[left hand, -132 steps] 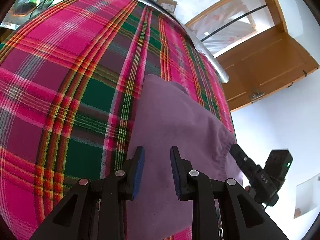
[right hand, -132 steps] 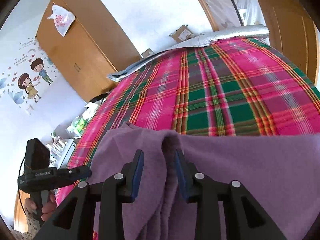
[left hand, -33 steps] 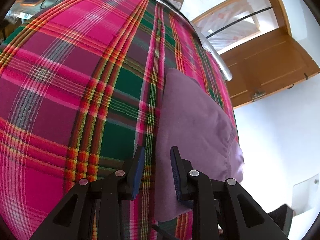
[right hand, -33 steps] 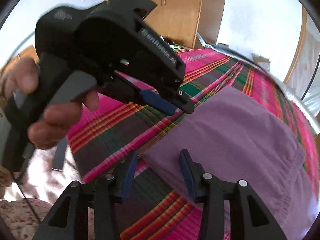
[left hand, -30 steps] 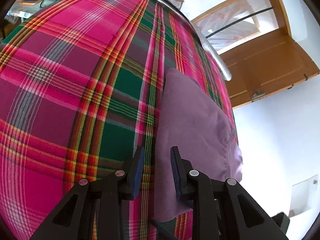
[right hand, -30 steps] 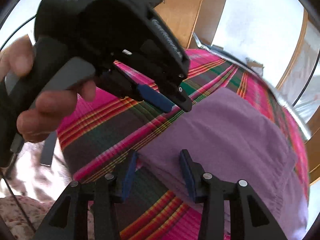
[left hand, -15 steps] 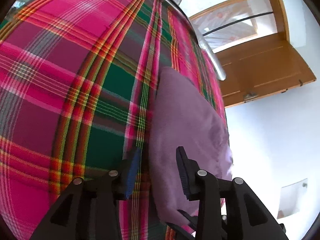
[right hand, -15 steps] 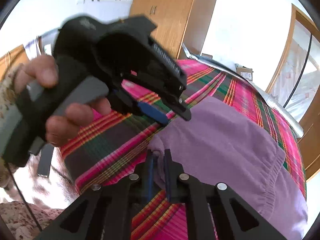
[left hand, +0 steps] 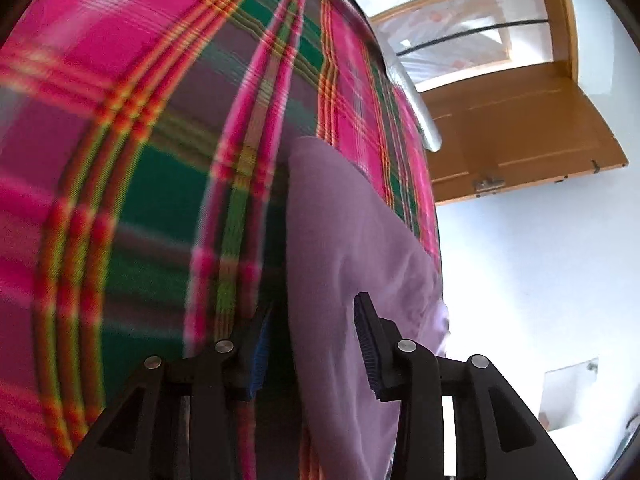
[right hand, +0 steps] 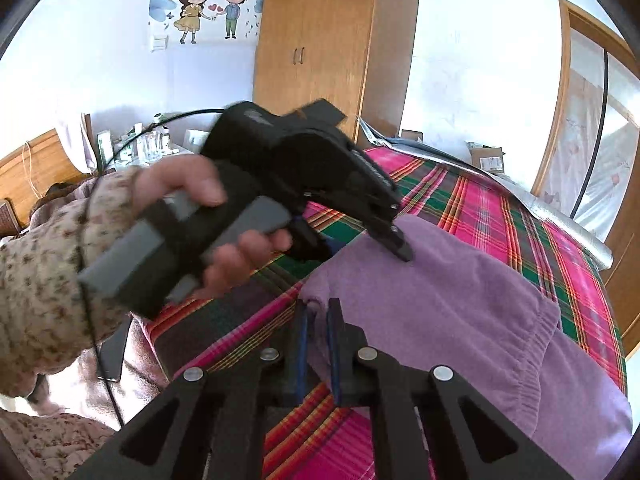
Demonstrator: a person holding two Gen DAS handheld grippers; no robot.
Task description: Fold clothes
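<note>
Purple garment (right hand: 460,292), folded, on plaid bedspread (right hand: 480,208). Right gripper (right hand: 316,320) clenched on garment's near corner; left gripper (left hand: 316,332) fingers spread, straddling garment's edge.

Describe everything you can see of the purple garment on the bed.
The purple garment is soft, fleecy-looking cloth with a gathered elastic band, lying folded on the plaid bedcover. The right gripper is shut on its near corner. The left gripper is open, straddling its near left edge.
</note>
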